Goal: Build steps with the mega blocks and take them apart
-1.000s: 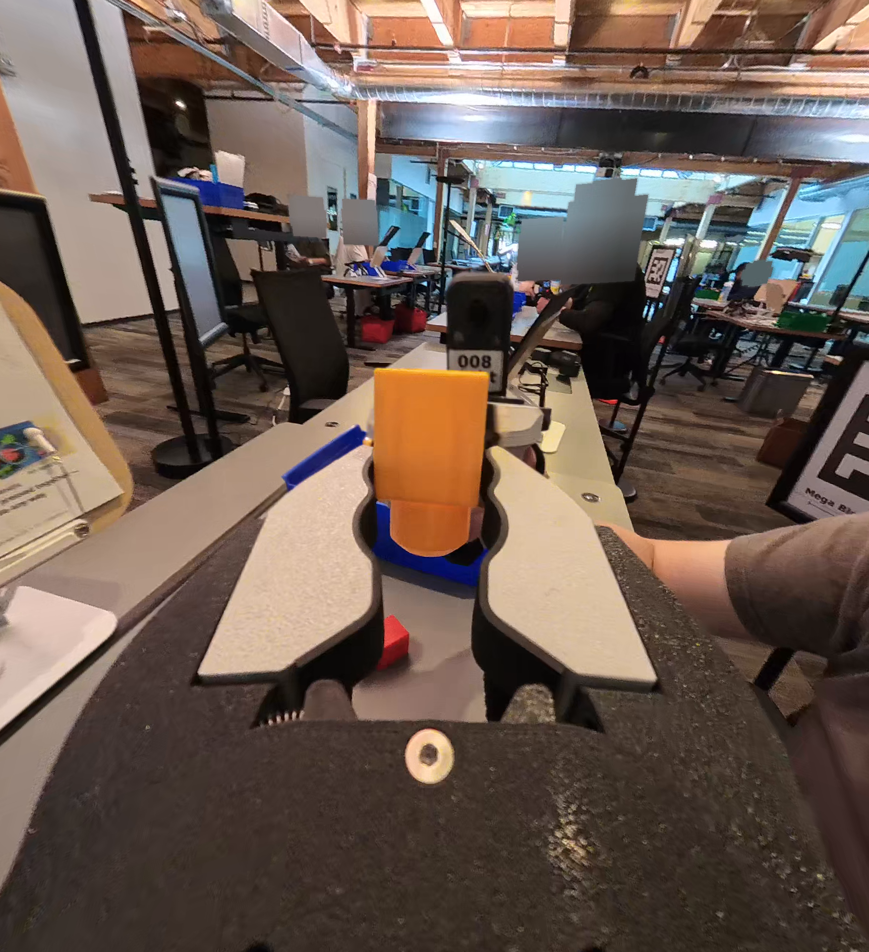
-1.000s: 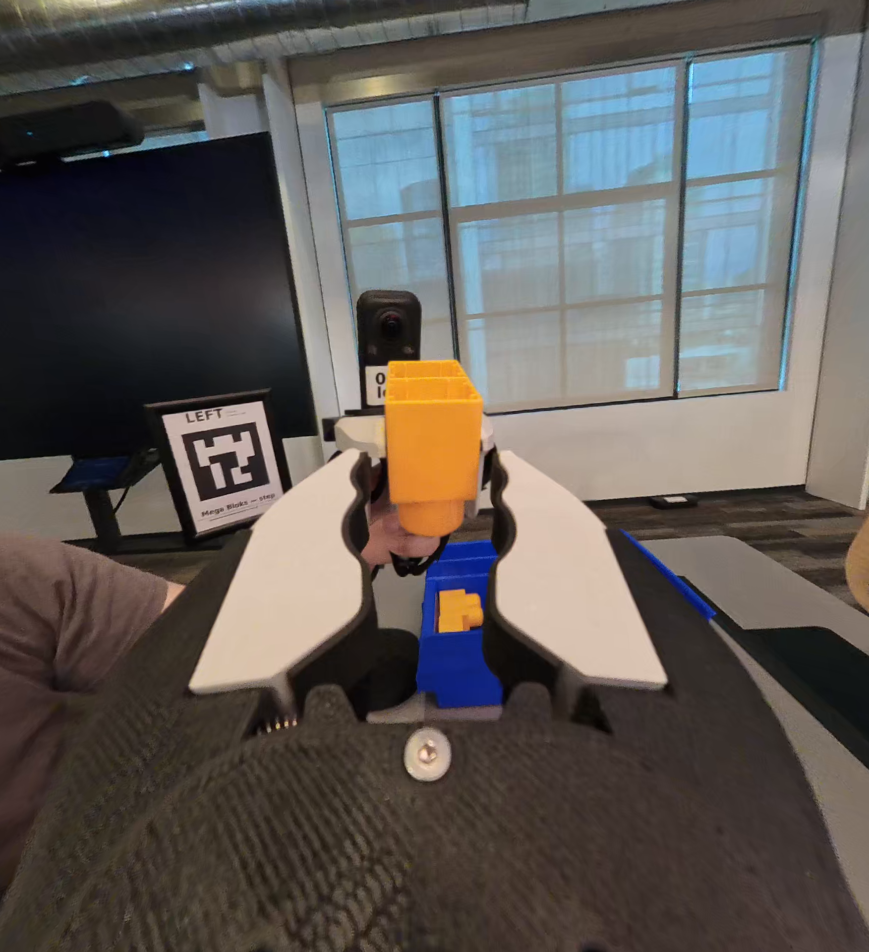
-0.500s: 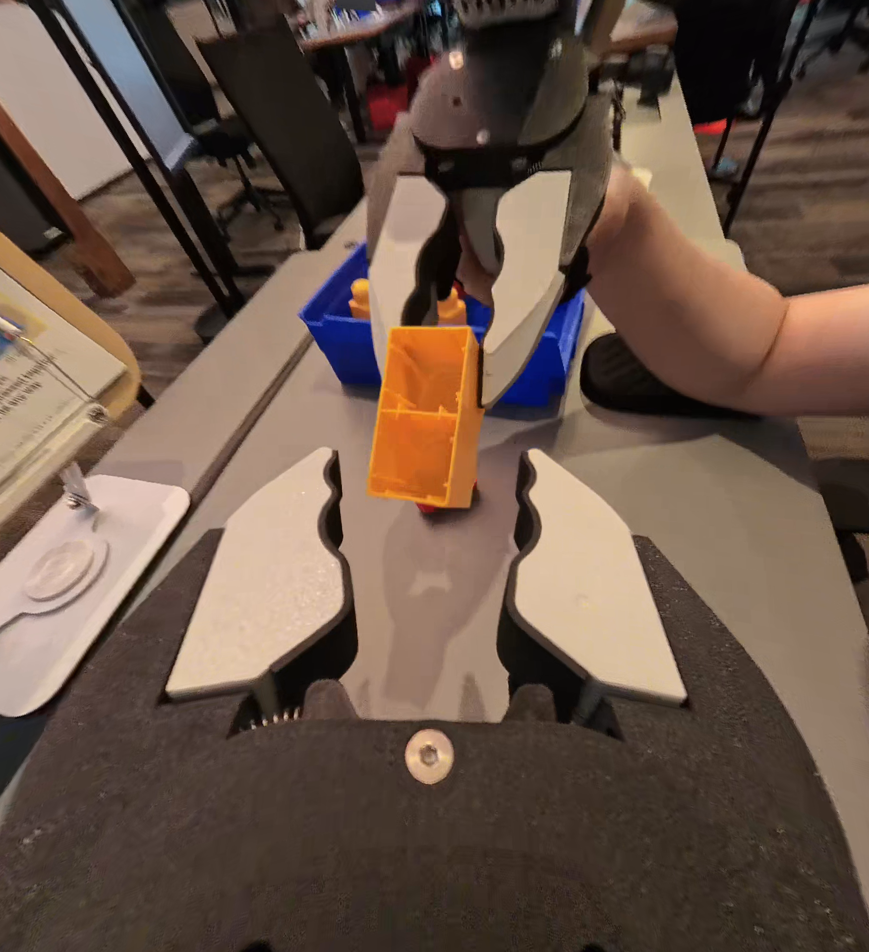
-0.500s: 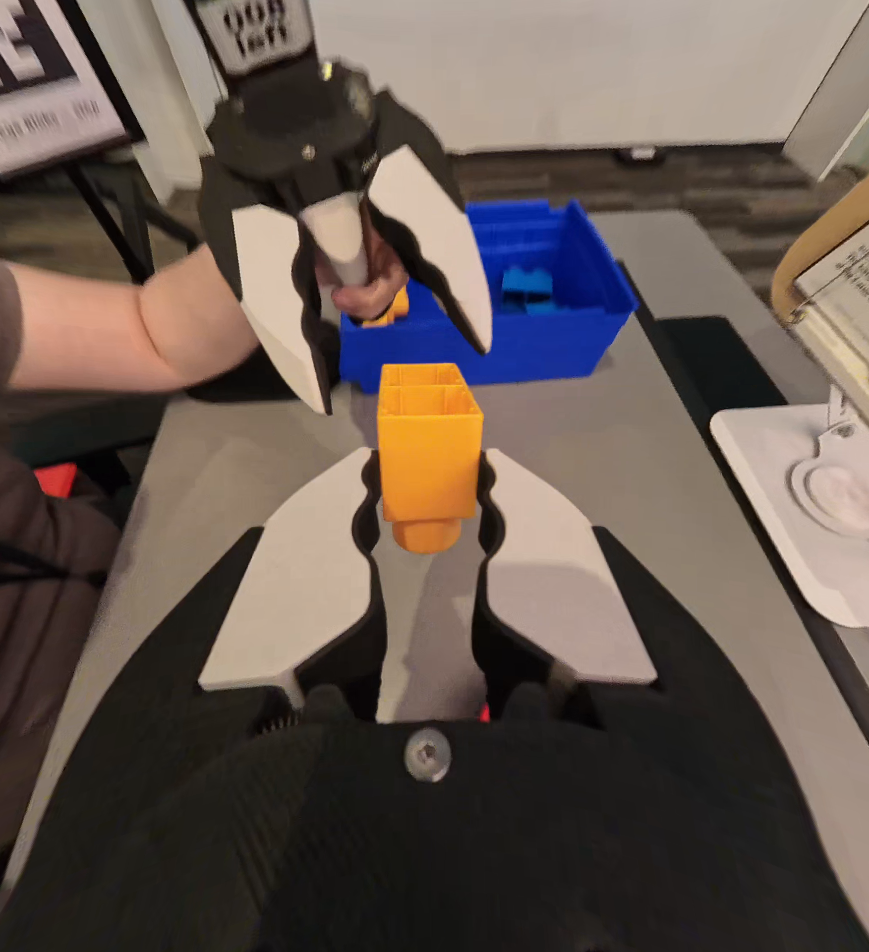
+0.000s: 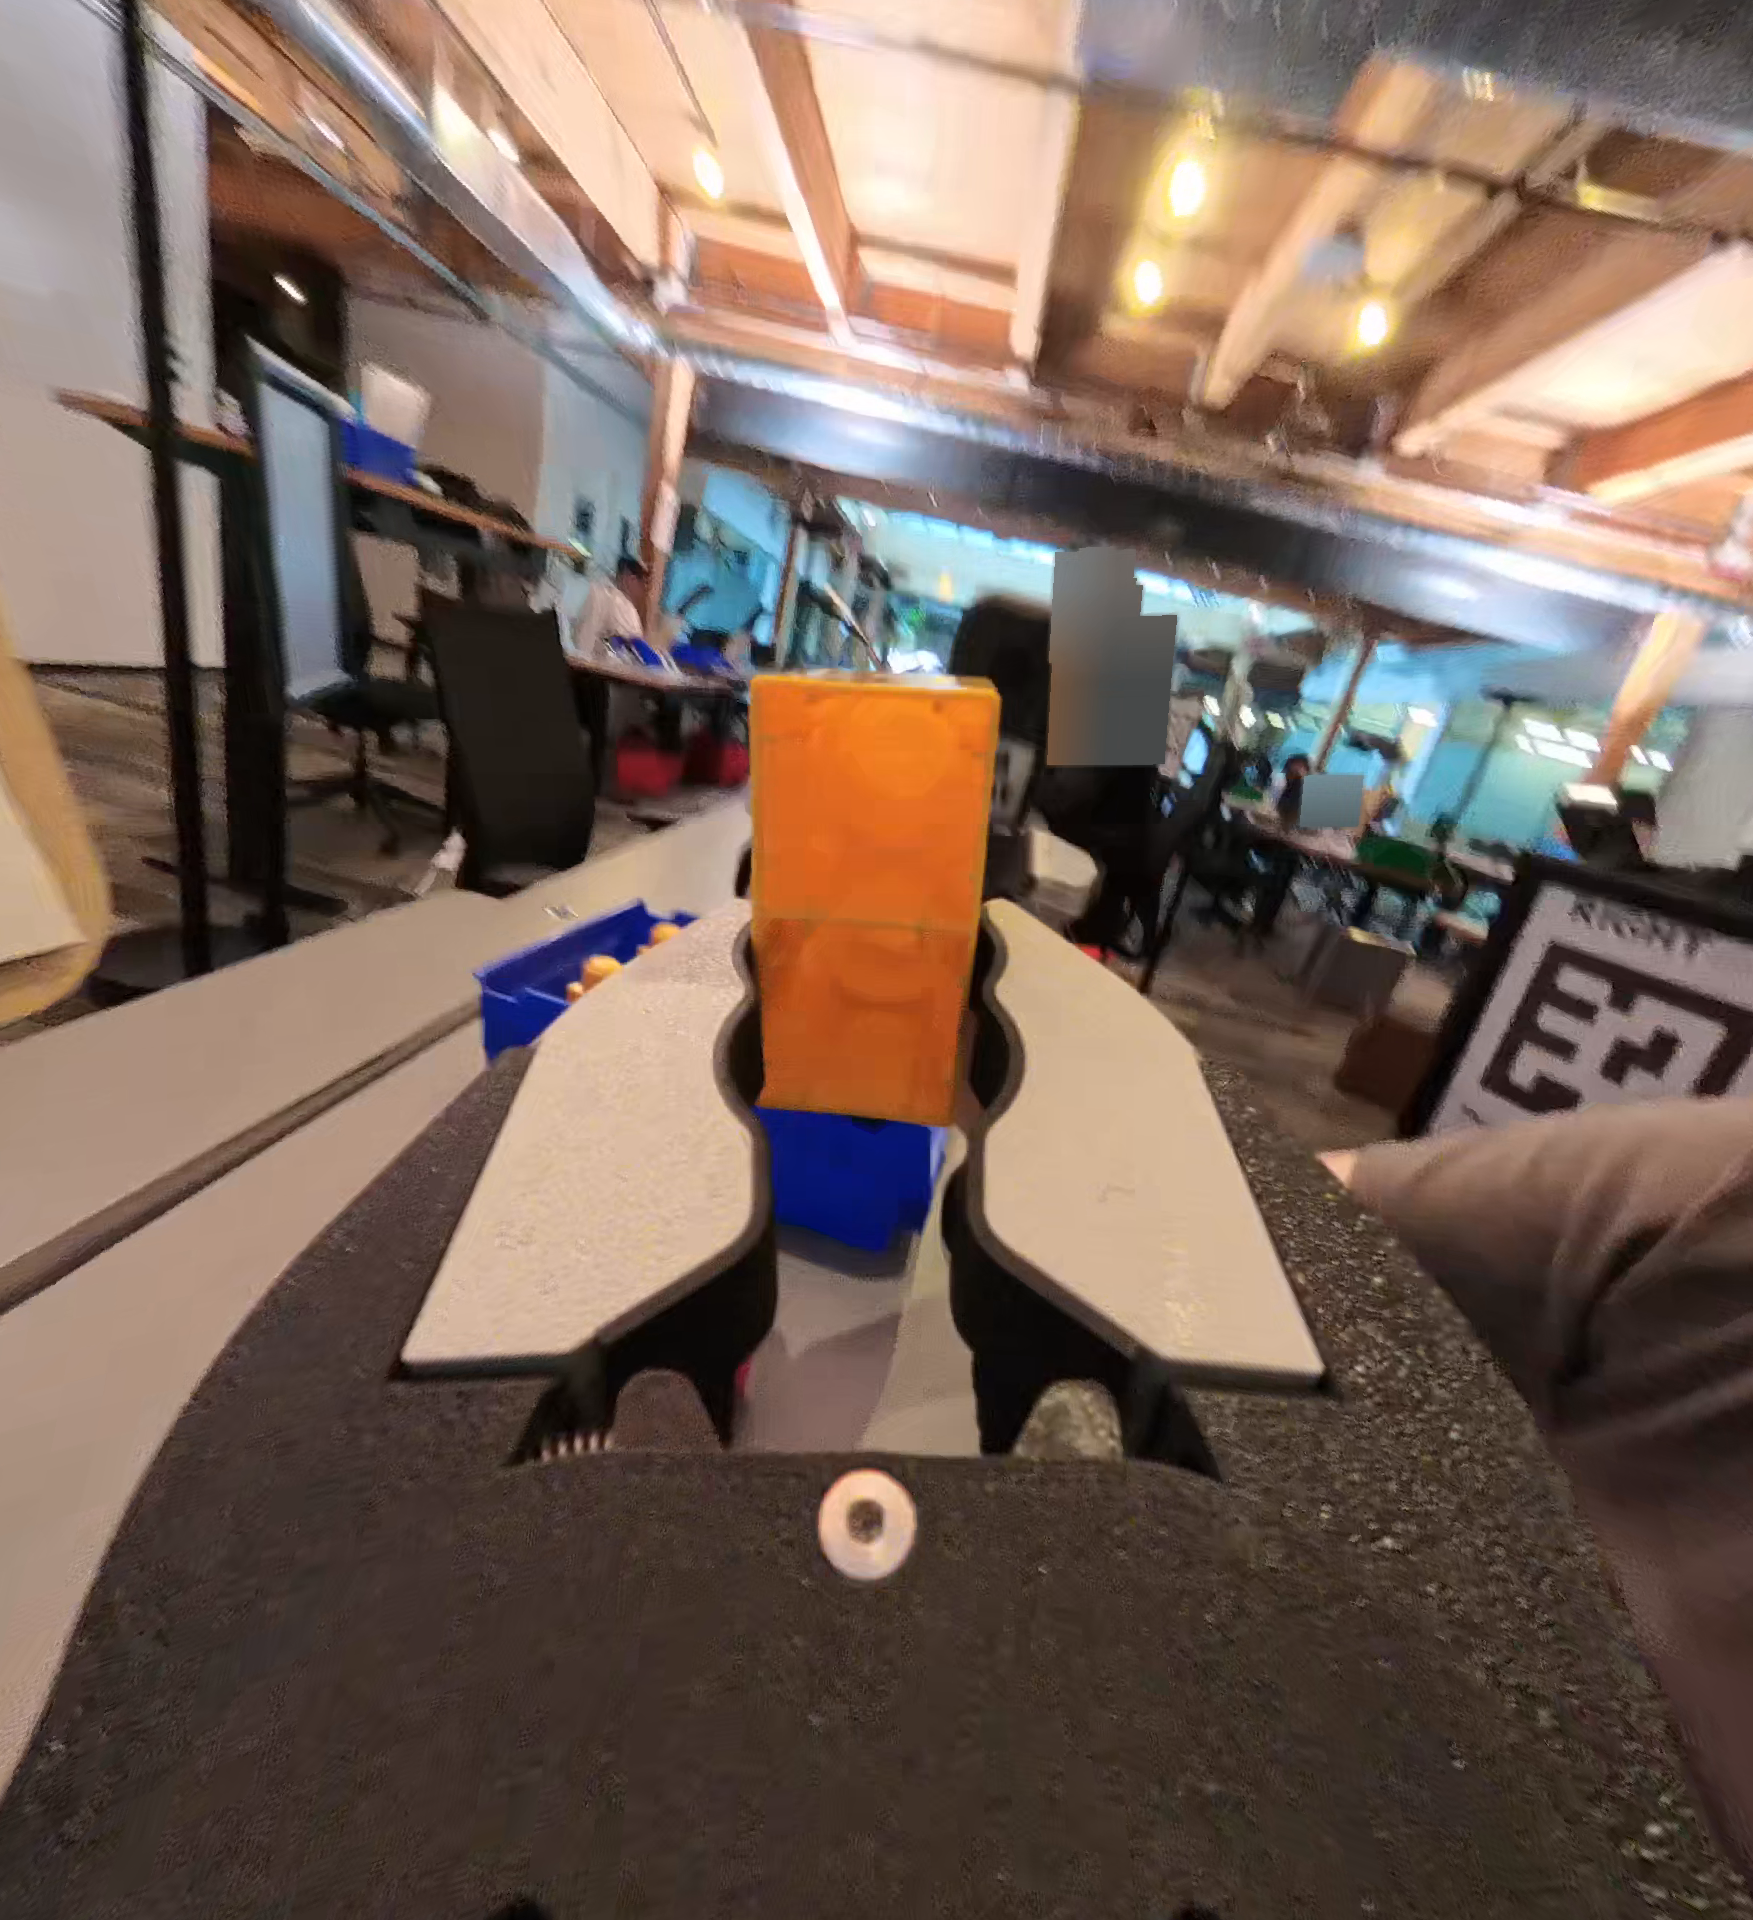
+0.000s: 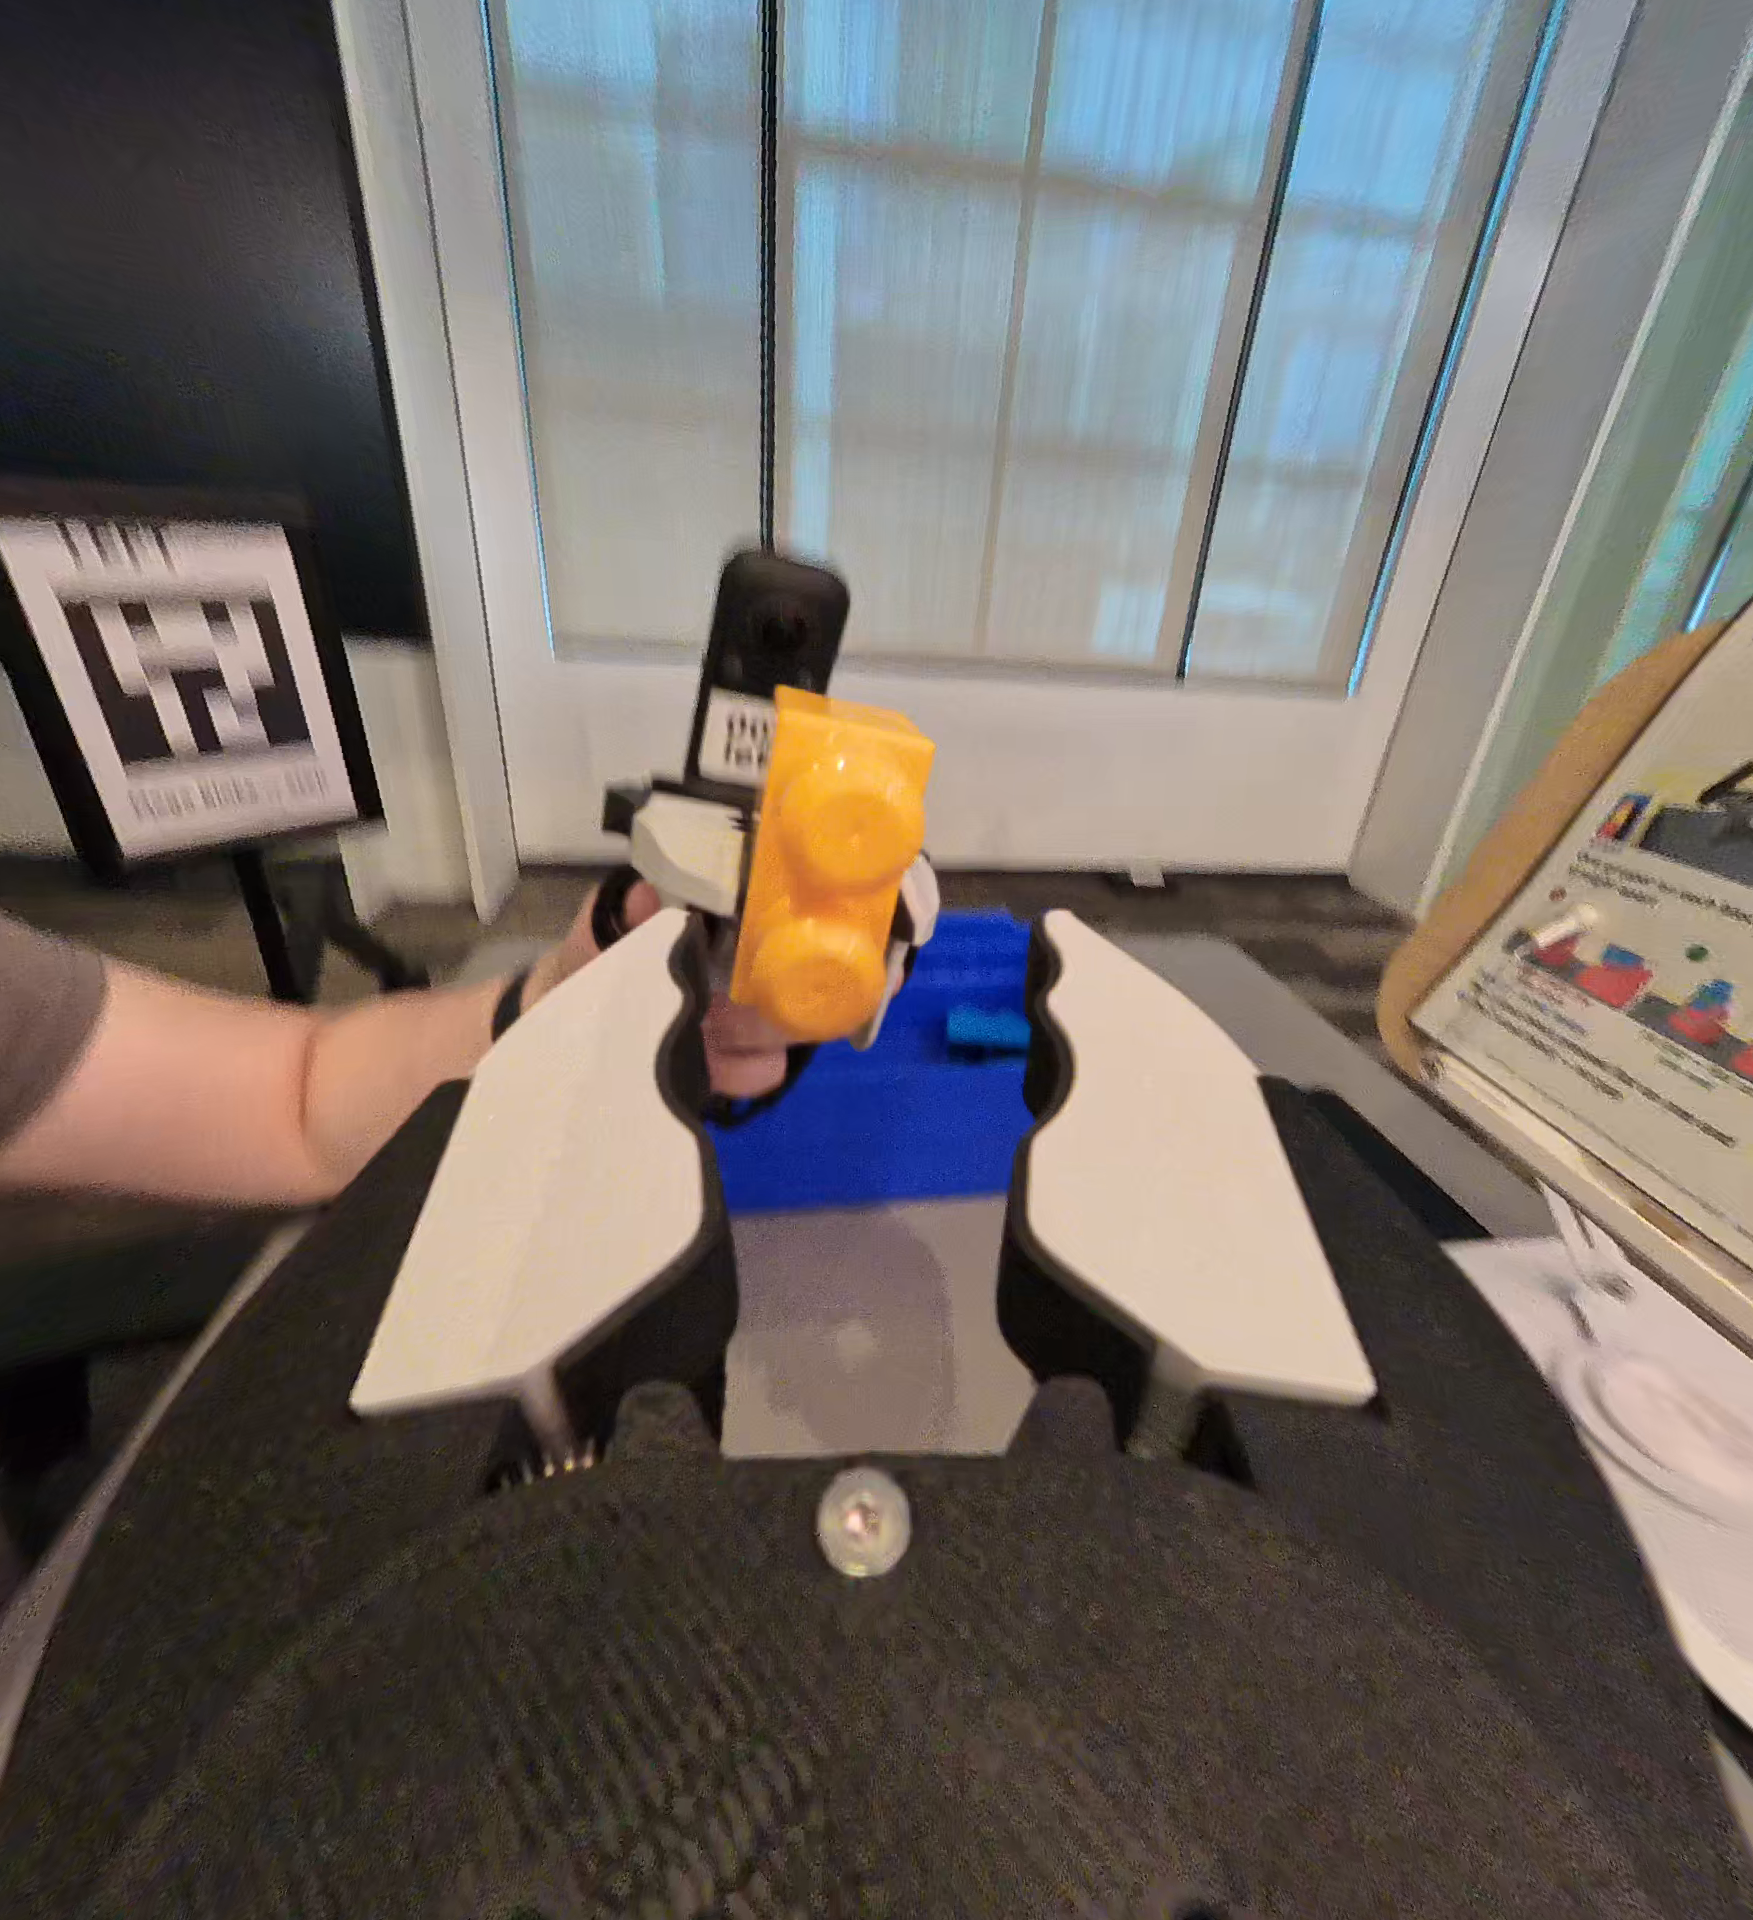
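Note:
My left gripper (image 5: 867, 925) is shut on an orange two-stud mega block (image 5: 867, 904) and holds it upright in the air, above the grey table (image 5: 176, 1091). In the right wrist view the same block (image 6: 830, 883) shows its two studs toward the camera, held in the left gripper (image 6: 799, 914). My right gripper (image 6: 864, 925) is open and empty, a short way in front of that block. Behind stands a blue bin (image 6: 851, 1143), which also shows in the left wrist view (image 5: 560, 987), with a blue block (image 6: 986, 1029) and orange blocks (image 5: 597, 971) in it.
An instruction board on a wooden stand (image 6: 1630, 935) and its white base (image 6: 1682, 1455) stand to the right. Black-and-white marker signs (image 6: 176, 675) (image 5: 1630, 1018) stand beside the table. The person's forearm (image 6: 228, 1070) reaches in from the left. My left and right fingertips are right by each other.
Half a second ago the right gripper held the orange block over the table and the left was open. Now the left gripper holds it, the right has opened, and both views have tilted up.

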A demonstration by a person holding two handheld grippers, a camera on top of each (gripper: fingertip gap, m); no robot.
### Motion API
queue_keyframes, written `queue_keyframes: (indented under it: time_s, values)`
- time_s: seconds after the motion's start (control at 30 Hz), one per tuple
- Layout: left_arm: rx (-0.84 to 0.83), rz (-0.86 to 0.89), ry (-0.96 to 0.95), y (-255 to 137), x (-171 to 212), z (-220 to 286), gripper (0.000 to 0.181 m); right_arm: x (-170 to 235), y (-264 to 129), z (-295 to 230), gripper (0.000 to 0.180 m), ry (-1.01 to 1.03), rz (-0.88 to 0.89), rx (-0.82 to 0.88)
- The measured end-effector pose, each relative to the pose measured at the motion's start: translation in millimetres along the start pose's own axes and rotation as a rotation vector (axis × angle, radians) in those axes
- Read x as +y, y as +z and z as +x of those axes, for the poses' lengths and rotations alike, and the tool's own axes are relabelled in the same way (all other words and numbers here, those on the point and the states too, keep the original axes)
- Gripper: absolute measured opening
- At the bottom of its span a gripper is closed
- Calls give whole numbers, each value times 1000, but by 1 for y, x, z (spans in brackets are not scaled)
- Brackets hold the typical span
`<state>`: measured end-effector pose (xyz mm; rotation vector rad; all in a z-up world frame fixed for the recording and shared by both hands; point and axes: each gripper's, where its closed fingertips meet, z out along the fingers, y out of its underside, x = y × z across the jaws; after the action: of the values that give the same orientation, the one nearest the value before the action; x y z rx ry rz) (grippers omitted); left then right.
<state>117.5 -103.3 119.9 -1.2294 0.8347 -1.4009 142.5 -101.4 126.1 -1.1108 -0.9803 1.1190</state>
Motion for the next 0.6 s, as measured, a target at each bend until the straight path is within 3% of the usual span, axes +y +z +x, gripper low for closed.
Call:
queue_keyframes:
  time_s: [0.07,0.2,0.23,0.3,0.33,0.47,0.6]
  values:
    - [-46,42,13,-4,-6,-5,37,-1,3,0,59,83,111,-26]
    - [-16,29,-5,3,2,2,37,13,17,-7,58,224,168,-83]
    - [-14,28,-5,5,4,3,37,13,18,-10,55,249,197,-107]
    - [-9,36,-8,7,6,5,37,14,17,-12,33,294,236,-138]
    - [-23,42,-13,7,7,3,37,15,16,-11,32,315,238,-140]
    - [-10,-40,21,5,14,1,39,19,13,-7,31,326,132,-158]
    - [-86,-220,141,-7,25,-11,56,33,2,-7,31,273,-160,-166]
